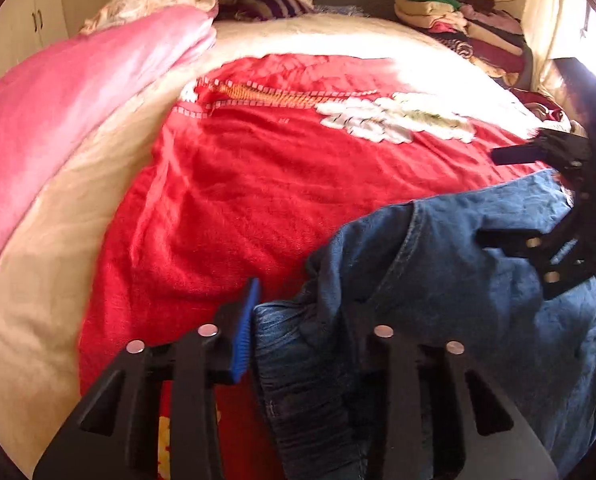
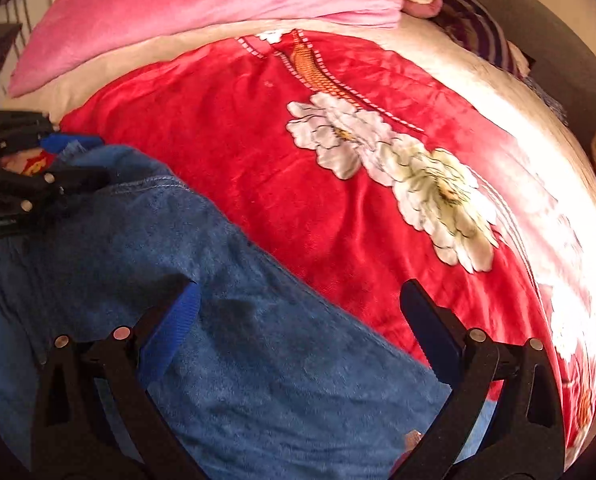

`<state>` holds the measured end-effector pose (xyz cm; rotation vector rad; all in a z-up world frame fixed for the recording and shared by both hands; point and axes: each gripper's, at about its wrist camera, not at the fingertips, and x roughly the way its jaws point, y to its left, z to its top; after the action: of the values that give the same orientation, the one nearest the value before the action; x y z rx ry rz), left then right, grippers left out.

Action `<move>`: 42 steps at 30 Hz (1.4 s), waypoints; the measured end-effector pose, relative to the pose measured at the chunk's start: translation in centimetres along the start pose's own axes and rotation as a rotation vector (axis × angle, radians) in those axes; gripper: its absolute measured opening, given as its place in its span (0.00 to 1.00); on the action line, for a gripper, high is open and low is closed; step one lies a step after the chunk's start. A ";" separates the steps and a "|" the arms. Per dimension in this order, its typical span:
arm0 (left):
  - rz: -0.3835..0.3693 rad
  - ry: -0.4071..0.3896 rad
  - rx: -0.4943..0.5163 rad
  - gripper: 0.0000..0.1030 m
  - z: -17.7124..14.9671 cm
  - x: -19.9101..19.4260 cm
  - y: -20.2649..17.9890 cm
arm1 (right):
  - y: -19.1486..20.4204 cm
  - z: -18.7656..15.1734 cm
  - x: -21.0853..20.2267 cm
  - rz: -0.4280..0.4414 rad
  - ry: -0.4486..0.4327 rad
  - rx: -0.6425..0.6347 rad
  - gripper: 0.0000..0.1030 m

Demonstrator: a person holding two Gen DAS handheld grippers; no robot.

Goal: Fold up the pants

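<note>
Blue denim pants [image 1: 438, 280] lie on a red flowered blanket [image 1: 238, 184]. In the left wrist view my left gripper [image 1: 302, 320] is open around the bunched edge of the pants; its left blue pad shows, and denim hides the right finger. In the right wrist view the pants [image 2: 238, 340] spread under my right gripper [image 2: 302, 304], which is open wide, with its fingers astride the denim. Each gripper shows in the other's view: the right [image 1: 538, 200] at the far right, the left [image 2: 30, 176] at the far left.
A pink quilt [image 1: 70, 112] lies along the bed's left side. A pile of folded clothes [image 1: 466, 36] sits at the far right corner. A striped purple cloth [image 1: 258, 0] lies by the headboard. Bright sunlight washes out the right side of the bed.
</note>
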<state>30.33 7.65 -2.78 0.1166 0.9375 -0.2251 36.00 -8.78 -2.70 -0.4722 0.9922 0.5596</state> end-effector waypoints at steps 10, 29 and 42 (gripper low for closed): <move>-0.010 -0.111 0.068 0.31 -0.4 -4.5 -1.5 | 1.5 -0.3 0.7 0.111 -0.030 -0.076 0.43; -0.039 -0.180 0.065 0.31 -3.8 -9.3 -1.9 | 6.8 -5.9 -13.5 0.129 -0.232 0.136 0.02; -0.076 -0.164 0.106 0.31 -12.7 -14.2 -3.0 | 16.3 -13.9 -16.0 0.136 -0.207 0.145 0.02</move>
<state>11.56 9.26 1.22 0.1575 0.7679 -0.3498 9.85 -8.25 2.84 -0.2135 0.8634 0.6397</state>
